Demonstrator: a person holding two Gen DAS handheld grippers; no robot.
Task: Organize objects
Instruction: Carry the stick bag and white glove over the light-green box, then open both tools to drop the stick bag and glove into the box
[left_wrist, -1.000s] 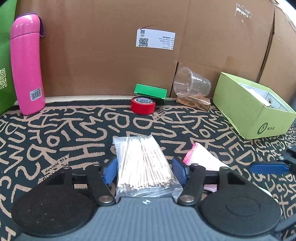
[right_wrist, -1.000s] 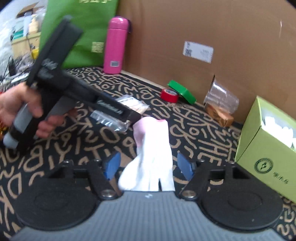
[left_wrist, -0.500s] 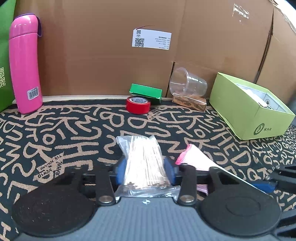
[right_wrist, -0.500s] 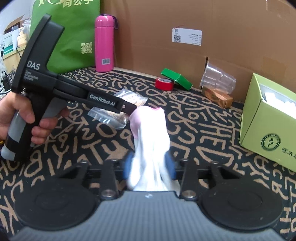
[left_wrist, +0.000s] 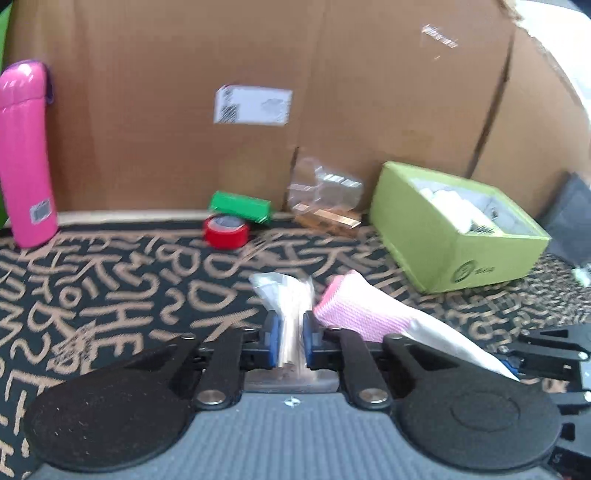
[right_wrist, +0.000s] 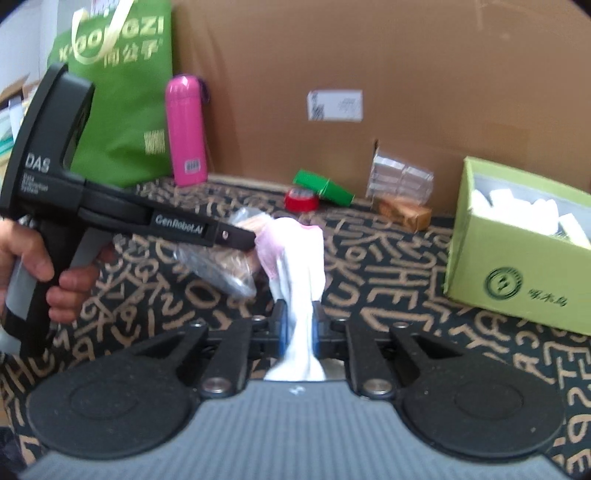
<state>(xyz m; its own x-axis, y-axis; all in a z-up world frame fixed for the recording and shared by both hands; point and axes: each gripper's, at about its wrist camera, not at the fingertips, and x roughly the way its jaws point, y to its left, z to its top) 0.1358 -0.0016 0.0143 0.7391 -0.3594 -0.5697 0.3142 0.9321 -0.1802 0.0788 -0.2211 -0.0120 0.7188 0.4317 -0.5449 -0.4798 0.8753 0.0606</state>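
- Nearest the lens, the left gripper (left_wrist: 291, 341) has just been closing and its jaws now pinch a clear bag of wooden sticks (left_wrist: 288, 306), which juts toward 12 o'clock above the patterned counter (left_wrist: 110, 295).
- Just beside it at 3 o'clock, the right gripper (right_wrist: 299, 332) has also just been closing; its jaws grip a pink-and-white sock (right_wrist: 299, 258) by the white end, pink cuff pointing away.
- In the right wrist view a person's hand (right_wrist: 33, 266) holds the left tool's handle at 9 o'clock; bag and sock touch or overlap there, and which cannot be told.
- Progress, as a judgement: both items are picked up but neither is stowed. The open green box (left_wrist: 458, 229) at 2 o'clock, already holding white pieces, looks the likely destination.
- Farther back at 12 o'clock, a red tape roll (left_wrist: 226, 232), a small green carton (left_wrist: 240, 207), a clear plastic cup (left_wrist: 325, 188) and a brown packet (left_wrist: 328, 220) sit untouched along the cardboard wall (left_wrist: 332, 92).
- A pink flask (left_wrist: 26, 155) stands upright at 10 o'clock, a green shopping bag (right_wrist: 122, 92) behind it.
- Motion blur smears the shipping label's print and the cup's outline; the box contents cannot be identified, and the dark object at the far right edge is cut off.
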